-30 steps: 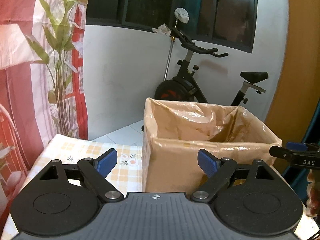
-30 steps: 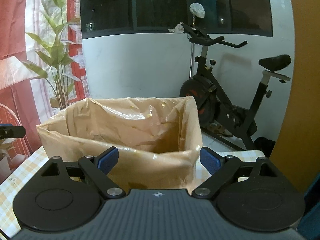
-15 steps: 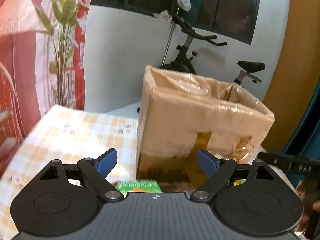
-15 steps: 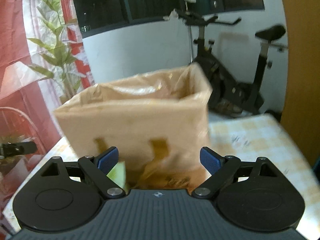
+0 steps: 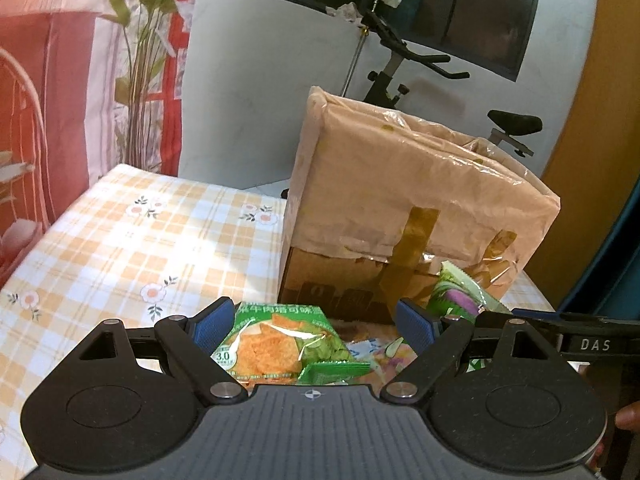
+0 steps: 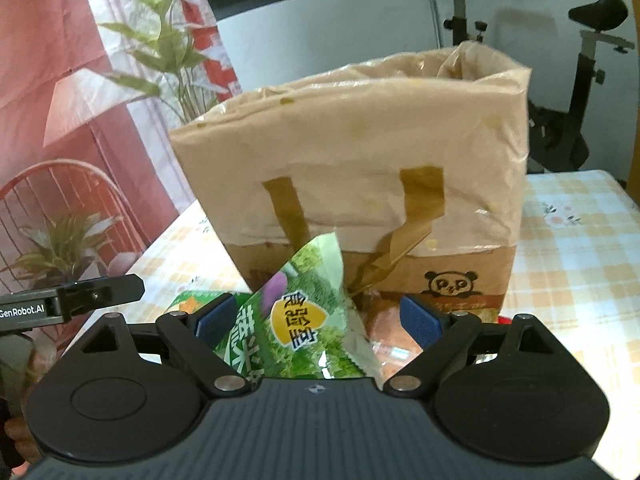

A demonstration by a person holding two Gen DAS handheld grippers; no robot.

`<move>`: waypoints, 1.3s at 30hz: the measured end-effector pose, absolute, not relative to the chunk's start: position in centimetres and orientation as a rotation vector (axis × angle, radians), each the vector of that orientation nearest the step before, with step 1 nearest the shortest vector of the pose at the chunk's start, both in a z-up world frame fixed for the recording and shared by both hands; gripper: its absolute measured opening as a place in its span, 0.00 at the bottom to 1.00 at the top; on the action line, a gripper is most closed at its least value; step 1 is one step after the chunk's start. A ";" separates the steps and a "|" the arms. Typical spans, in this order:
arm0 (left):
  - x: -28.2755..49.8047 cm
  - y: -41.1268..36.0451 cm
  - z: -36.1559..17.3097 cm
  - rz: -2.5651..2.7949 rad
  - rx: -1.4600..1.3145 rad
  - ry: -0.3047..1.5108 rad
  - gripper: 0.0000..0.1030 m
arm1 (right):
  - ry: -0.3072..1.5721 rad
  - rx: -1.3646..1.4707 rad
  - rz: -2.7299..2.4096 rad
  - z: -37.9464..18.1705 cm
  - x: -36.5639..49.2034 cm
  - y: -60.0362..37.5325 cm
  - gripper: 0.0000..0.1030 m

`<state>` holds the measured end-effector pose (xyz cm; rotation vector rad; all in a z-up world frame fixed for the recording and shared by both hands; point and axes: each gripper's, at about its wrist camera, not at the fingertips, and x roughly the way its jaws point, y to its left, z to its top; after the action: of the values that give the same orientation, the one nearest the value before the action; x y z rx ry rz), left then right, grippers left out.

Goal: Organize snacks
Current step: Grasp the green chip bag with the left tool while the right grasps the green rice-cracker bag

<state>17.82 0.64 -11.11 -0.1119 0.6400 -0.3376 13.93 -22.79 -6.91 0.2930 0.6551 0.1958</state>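
Note:
A cardboard box (image 5: 404,216) lined with a tan plastic bag stands on the checked tablecloth (image 5: 132,240); it also fills the right wrist view (image 6: 360,184). In front of it lie snack packets. A green packet picturing orange chips (image 5: 276,348) lies below my left gripper (image 5: 314,326), which is open with nothing between its pads. A green packet with a yellow label (image 6: 296,320) leans against the box below my right gripper (image 6: 318,318), also open and clear of it. That leaning packet shows at the right in the left wrist view (image 5: 460,296).
An exercise bike (image 5: 404,68) stands behind the table by the white wall. Curtains and a tall plant (image 5: 140,60) are at the left, a red wire chair (image 6: 56,208) beside the table. Each gripper's finger shows at the edge of the other's view.
Both grippers have sunk and tipped down: the box's open top has passed from view, its taped front now fills the frames, and the snack packets on the table have come into sight.

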 end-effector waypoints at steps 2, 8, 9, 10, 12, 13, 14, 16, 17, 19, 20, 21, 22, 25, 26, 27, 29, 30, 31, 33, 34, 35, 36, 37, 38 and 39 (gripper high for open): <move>17.7 0.7 -11.4 -0.338 -0.116 0.643 0.86 | 0.673 0.293 0.204 -7.3 14.2 -22.4 0.88; 17.5 0.8 -12.0 -0.335 -0.120 0.655 0.86 | 0.726 0.271 0.231 -8.1 15.5 -21.2 0.88; 17.5 0.8 -12.1 -0.334 -0.123 0.657 0.86 | 0.736 0.266 0.233 -8.3 15.7 -21.0 0.88; 17.5 0.9 -12.1 -0.332 -0.126 0.659 0.86 | 0.742 0.257 0.228 -8.4 15.9 -20.8 0.88; 17.6 0.9 -12.3 -0.329 -0.128 0.665 0.86 | 0.774 0.243 0.231 -8.8 16.4 -20.4 0.88; 17.7 1.0 -12.4 -0.328 -0.129 0.669 0.86 | 0.795 0.251 0.242 -9.1 16.6 -20.3 0.88; 17.7 1.0 -12.6 -0.326 -0.129 0.673 0.86 | 0.807 0.266 0.256 -9.4 16.7 -20.2 0.88; 17.7 1.0 -12.8 -0.325 -0.129 0.681 0.86 | 0.814 0.280 0.265 -9.6 16.8 -20.1 0.89; 17.7 1.0 -12.9 -0.325 -0.128 0.686 0.86 | 0.816 0.280 0.265 -9.6 16.7 -20.1 0.90; 17.8 0.9 -13.0 -0.325 -0.125 0.692 0.86 | 0.819 0.292 0.270 -9.7 16.6 -20.2 0.89; 17.8 0.9 -13.0 -0.325 -0.123 0.694 0.86 | 0.819 0.302 0.280 -9.7 16.5 -20.3 0.85; 17.8 0.9 -13.1 -0.326 -0.121 0.698 0.86 | 0.813 0.313 0.291 -9.6 16.4 -20.4 0.78; 17.9 0.9 -13.2 -0.326 -0.119 0.701 0.86 | 0.808 0.318 0.293 -9.6 16.2 -20.5 0.76; 18.2 0.7 -13.3 -0.327 -0.102 0.710 0.86 | 0.777 0.299 0.286 -9.0 15.2 -20.7 0.70; 18.5 0.6 -13.4 -0.323 -0.092 0.715 0.86 | 0.758 0.288 0.277 -8.7 14.8 -20.8 0.69; 18.9 0.5 -13.5 -0.318 -0.085 0.721 0.86 | 0.740 0.278 0.270 -8.3 14.5 -20.9 0.69; 19.8 0.4 -13.7 -0.307 -0.075 0.730 0.87 | 0.693 0.261 0.252 -7.5 13.7 -21.4 0.69; 20.4 0.3 -13.8 -0.302 -0.069 0.732 0.87 | 0.672 0.254 0.243 -7.1 13.4 -21.6 0.69; 21.0 0.3 -13.9 -0.296 -0.065 0.734 0.87 | 0.653 0.245 0.230 -6.7 13.1 -21.8 0.68; 22.4 0.4 -14.1 -0.273 -0.077 0.751 0.87 | 0.626 0.224 0.203 -6.2 12.7 -22.2 0.67; 23.0 0.5 -14.3 -0.270 -0.088 0.769 0.87 | 0.618 0.215 0.193 -6.1 12.5 -22.4 0.67; 23.6 0.7 -14.5 -0.262 -0.106 0.787 0.87 | 0.611 0.209 0.181 -6.0 12.3 -22.6 0.67; 24.2 0.8 -14.7 -0.256 -0.125 0.803 0.87 | 0.608 0.207 0.171 -6.0 12.1 -22.8 0.67; 24.7 0.8 -15.0 -0.254 -0.137 0.821 0.87 | 0.607 0.206 0.161 -6.1 12.0 -23.0 0.67; 25.1 0.8 -15.3 -0.248 -0.141 0.837 0.87 | 0.604 0.203 0.152 -6.2 11.8 -23.1 0.67; 25.4 0.7 -15.7 -0.241 -0.142 0.851 0.87 | 0.602 0.199 0.146 -6.2 11.6 -23.2 0.67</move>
<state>25.36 0.69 -15.66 -0.1419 0.8514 -0.2414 11.64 -23.16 -6.23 0.1985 0.6017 0.1456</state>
